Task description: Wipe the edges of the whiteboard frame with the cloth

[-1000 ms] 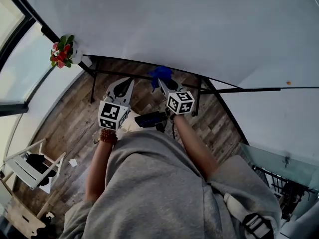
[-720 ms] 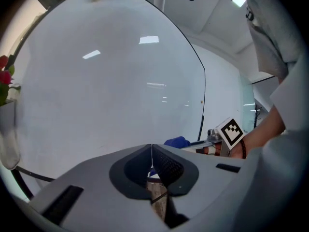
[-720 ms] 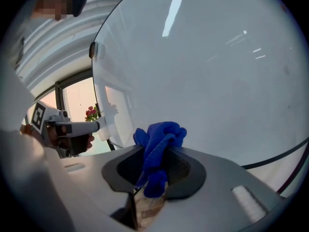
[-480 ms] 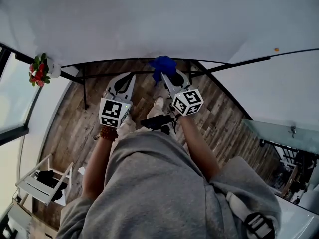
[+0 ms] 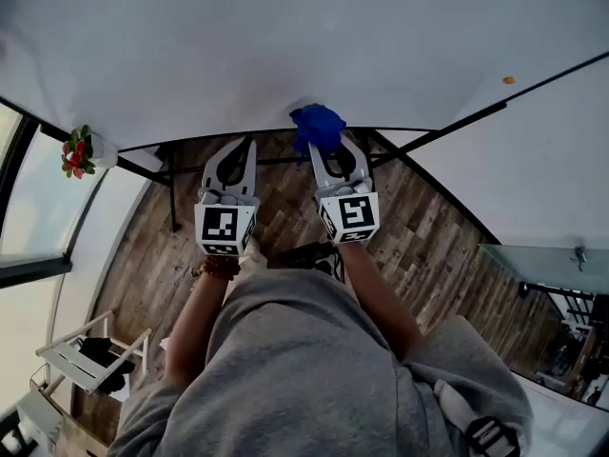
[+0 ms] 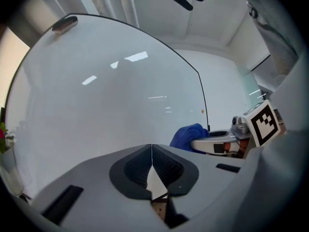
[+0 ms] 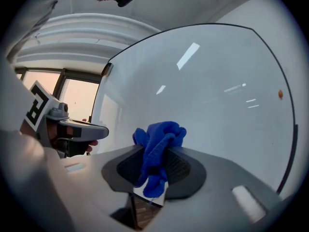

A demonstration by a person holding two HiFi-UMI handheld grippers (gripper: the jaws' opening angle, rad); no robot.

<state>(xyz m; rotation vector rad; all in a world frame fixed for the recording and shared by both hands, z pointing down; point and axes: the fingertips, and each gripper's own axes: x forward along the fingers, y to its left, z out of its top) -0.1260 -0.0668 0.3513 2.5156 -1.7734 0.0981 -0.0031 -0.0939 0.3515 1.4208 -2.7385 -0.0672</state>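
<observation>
Whiteboard [image 5: 285, 46] fills the head view, blue cloth [image 5: 317, 127] at its lower frame [image 5: 400, 129]; left gripper view shows the left gripper [image 6: 151, 151] closed, empty; right gripper view shows the right gripper [image 7: 157, 151] pinching the cloth, probably mid-wipe, needing a slide along the edge next.

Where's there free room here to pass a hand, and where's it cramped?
The whiteboard is largely bare except a small orange dot at its right. The wooden floor right of the person looks open. Crowded: the board's bottom edge, where the shut left gripper and the right gripper clamping the blue cloth sit side by side.
</observation>
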